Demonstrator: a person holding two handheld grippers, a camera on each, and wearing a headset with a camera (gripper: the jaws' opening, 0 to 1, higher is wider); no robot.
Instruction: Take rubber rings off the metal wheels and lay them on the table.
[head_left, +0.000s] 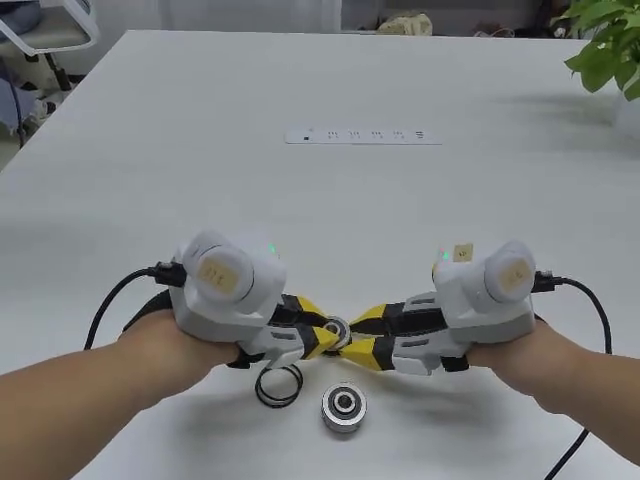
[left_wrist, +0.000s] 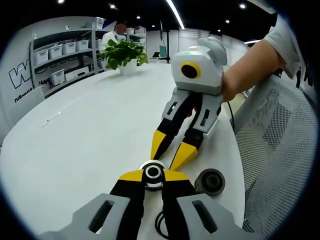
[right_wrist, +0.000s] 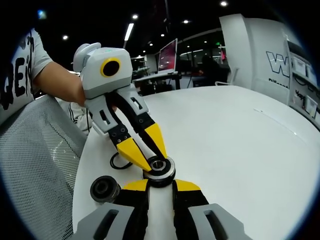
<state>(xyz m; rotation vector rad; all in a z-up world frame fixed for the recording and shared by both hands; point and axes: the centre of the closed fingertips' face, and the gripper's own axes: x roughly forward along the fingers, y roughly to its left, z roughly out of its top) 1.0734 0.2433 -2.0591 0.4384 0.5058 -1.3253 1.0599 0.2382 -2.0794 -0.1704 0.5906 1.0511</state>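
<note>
While a small metal wheel is being clenched from opposite sides by the left tool and the right tool, just above the tabletop near its front edge, the ring-stripping step is judged to be in hand. Black rubber rings are lying loose on the tabletop just below the left tool, and a second wheel is resting beside them; whether a ring is seated on it cannot be told. For the next move, the held wheel would need to be pinned firmly by one tool while its ring is being hooked at the rim by the other, peeled sideways and laid beside the loose rings.
</note>
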